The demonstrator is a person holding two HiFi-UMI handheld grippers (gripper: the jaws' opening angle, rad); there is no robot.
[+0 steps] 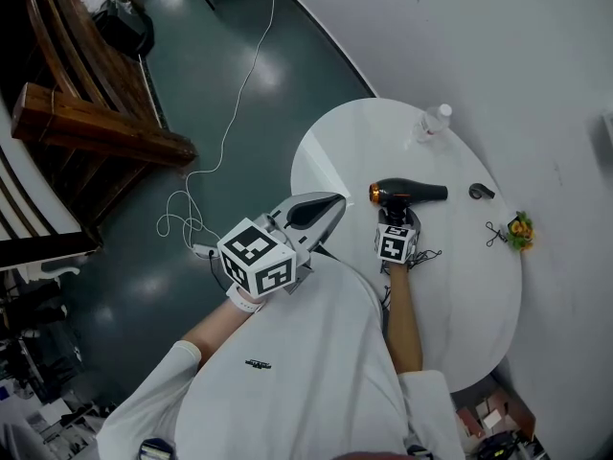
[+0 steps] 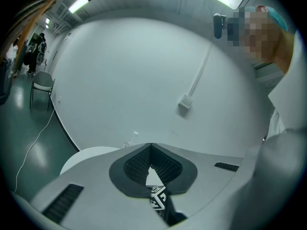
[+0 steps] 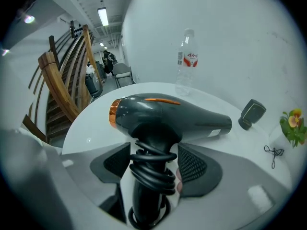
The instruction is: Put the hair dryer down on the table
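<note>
Head view: a black hair dryer (image 1: pixel 407 193) with an orange rear ring lies on the round white surface (image 1: pixel 460 295), its nozzle pointing toward a small dark block (image 1: pixel 481 191). The right hand-held gripper (image 1: pixel 396 220) is released, its pads spread wide on either side of the dryer's cord-wrapped handle. The left hand-held gripper (image 1: pixel 330 202) is clenched on nothing, held by the surface's left edge. A water bottle (image 1: pixel 433 123) stands upright near the far rim.
</note>
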